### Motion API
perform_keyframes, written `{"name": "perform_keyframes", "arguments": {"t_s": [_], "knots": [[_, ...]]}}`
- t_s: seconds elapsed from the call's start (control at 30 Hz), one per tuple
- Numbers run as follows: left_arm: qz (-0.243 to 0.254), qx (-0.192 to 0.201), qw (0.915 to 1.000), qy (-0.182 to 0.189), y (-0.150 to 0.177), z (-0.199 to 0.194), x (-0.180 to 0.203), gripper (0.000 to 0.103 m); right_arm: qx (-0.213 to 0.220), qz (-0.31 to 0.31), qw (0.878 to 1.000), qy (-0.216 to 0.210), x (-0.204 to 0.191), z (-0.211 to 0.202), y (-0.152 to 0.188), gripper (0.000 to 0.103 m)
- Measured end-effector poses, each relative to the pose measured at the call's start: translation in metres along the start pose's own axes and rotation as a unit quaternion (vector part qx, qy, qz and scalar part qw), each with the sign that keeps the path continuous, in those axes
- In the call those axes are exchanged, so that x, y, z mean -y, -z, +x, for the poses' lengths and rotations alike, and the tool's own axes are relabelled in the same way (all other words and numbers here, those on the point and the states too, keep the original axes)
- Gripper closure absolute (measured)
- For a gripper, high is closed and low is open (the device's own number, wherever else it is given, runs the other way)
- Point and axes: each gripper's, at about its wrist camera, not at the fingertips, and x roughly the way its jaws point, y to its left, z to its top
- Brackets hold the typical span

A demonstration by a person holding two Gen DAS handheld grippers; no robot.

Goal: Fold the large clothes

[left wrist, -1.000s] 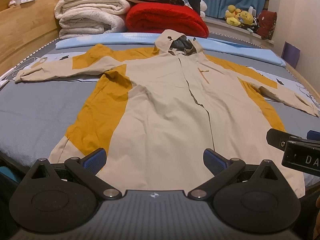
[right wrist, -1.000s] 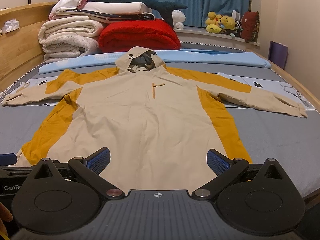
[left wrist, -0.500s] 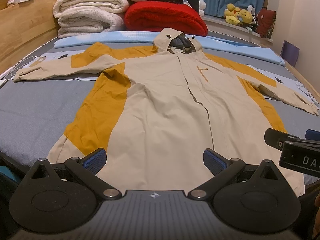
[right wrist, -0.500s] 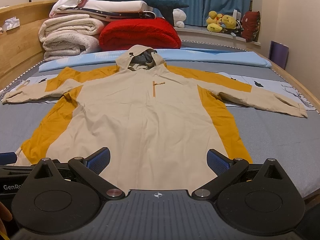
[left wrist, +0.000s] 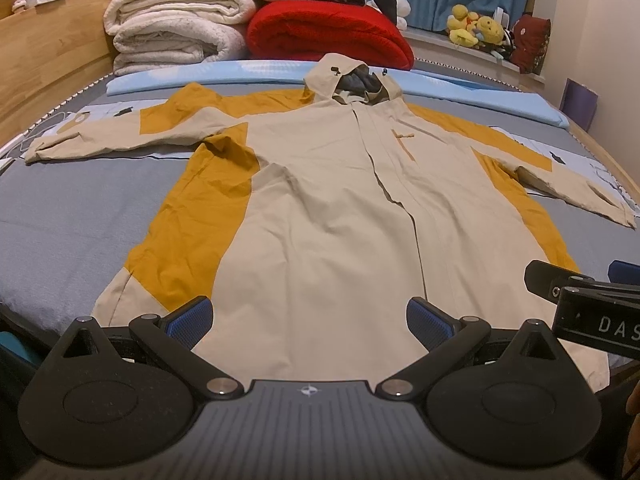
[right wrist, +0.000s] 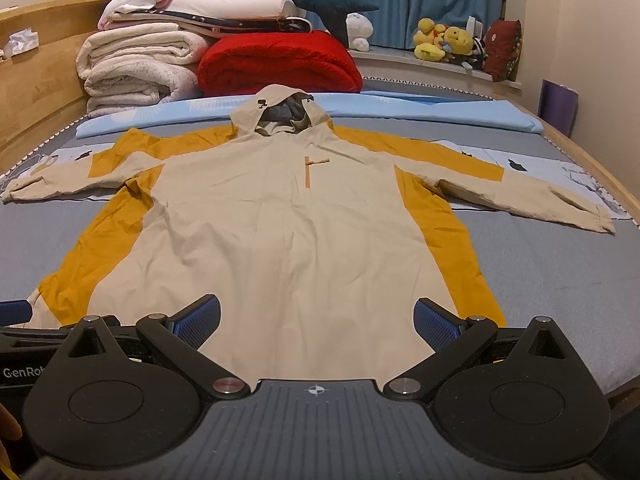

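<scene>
A large beige hooded jacket with mustard side and shoulder panels lies flat, front up, on the grey bed, sleeves spread to both sides and hood at the far end; it also shows in the right wrist view. My left gripper is open and empty, just above the jacket's near hem. My right gripper is open and empty above the hem, a little further right. Part of the right gripper's body shows at the right edge of the left wrist view.
The grey bed has a wooden frame on the left. Folded white blankets, a red blanket and a light blue roll lie beyond the hood. Plush toys sit on the far sill.
Both grippers have eased slightly forward and lower toward the jacket's hem. The jacket has not moved and both grippers stay open.
</scene>
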Motion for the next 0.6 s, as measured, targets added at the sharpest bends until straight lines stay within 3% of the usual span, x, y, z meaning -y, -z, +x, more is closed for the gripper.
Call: {"name": "perform_keyframes", "arguments": {"t_s": [0.47, 0.6], "knots": [[-0.011, -0.008, 0.9999, 0.010, -0.005, 0.004, -0.002, 0.000, -0.001, 0.001, 1.000, 0.003, 0.003, 0.002, -0.001, 0.001], [0.005, -0.020, 0.9997, -0.010, -0.023, 0.023, -0.018, 0.000, 0.016, 0.011, 0.999, 0.040, 0.024, 0.008, -0.006, 0.002]]}}
